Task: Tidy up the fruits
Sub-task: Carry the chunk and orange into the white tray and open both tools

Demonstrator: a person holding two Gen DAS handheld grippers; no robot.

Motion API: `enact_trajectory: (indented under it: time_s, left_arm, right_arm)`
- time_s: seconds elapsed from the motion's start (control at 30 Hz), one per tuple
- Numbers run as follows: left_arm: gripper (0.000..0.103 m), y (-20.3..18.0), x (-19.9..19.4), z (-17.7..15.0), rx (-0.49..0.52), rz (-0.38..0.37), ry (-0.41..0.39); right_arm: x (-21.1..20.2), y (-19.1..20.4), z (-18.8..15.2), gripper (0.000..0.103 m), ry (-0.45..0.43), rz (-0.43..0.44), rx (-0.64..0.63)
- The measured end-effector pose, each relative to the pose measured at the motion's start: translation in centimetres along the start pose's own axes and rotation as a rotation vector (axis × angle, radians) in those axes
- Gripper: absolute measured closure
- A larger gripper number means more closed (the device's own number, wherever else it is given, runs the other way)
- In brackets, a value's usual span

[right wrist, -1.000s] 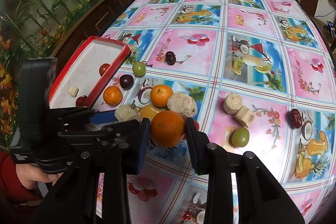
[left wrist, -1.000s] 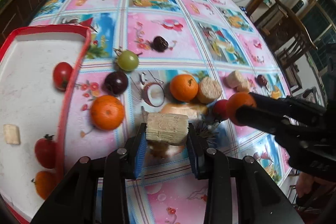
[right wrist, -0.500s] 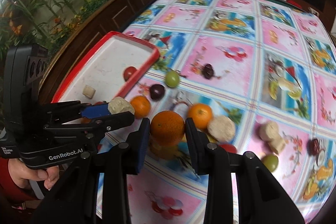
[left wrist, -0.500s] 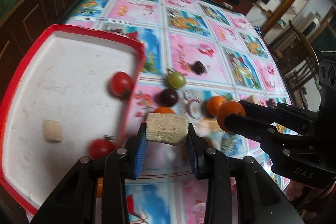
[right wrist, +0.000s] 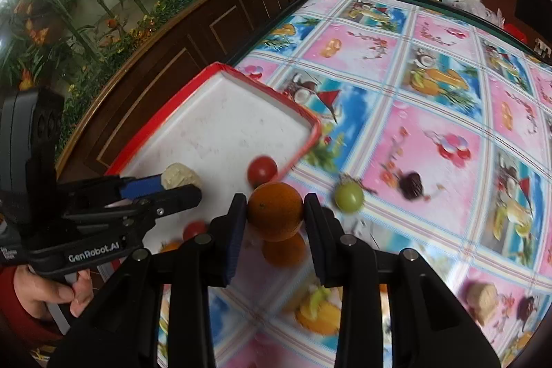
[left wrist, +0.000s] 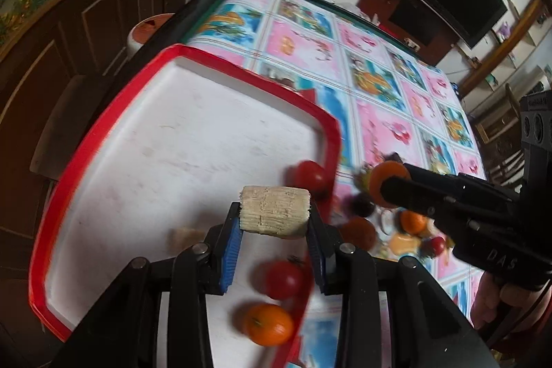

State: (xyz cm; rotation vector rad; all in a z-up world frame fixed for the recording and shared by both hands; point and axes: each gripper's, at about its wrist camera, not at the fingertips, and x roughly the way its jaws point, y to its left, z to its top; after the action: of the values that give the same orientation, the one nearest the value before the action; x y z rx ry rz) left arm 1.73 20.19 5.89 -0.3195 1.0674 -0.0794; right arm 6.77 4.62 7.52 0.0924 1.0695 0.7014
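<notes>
My left gripper [left wrist: 274,223] is shut on a pale beige ridged chunk [left wrist: 274,211], held over the white floor of the red-rimmed tray [left wrist: 179,52]. In the tray lie two red tomatoes [left wrist: 308,176] [left wrist: 284,278], an orange [left wrist: 269,324] and a small beige cube [left wrist: 186,237]. My right gripper [right wrist: 275,212] is shut on an orange [right wrist: 275,211], hanging above the tray's near right corner [right wrist: 312,126]; the left wrist view shows this orange [left wrist: 386,176] to the right of the tray rim. A green fruit [right wrist: 349,196] and a dark fruit [right wrist: 412,185] lie on the tablecloth.
The table carries a pink and blue fruit-print cloth [right wrist: 448,85]. More loose fruit lies right of the tray: an orange [left wrist: 412,221], a dark plum [left wrist: 362,206], a beige chunk [right wrist: 484,297]. A dark wooden cabinet [right wrist: 193,30] runs along the table's left edge.
Both grippers have swung left with their loads: the beige chunk now hangs over the tray floor, and the held orange has come from mid-table to the tray's corner. Neither grip has changed.
</notes>
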Motion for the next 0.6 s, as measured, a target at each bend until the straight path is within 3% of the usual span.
enact_trajectory:
  time_s: [0.23, 0.6]
  left_arm:
    - [0.068, 1.7, 1.9, 1.5, -0.028, 0.015, 0.022]
    - [0.068, 0.5, 3.3, 0.9, 0.051, 0.014, 0.065]
  right_arm:
    - [2.8, 0.6, 3.1, 0.067, 0.023, 0.009, 0.023]
    - [6.9, 0.8, 5.5, 0.067, 0.079, -0.014, 0.050]
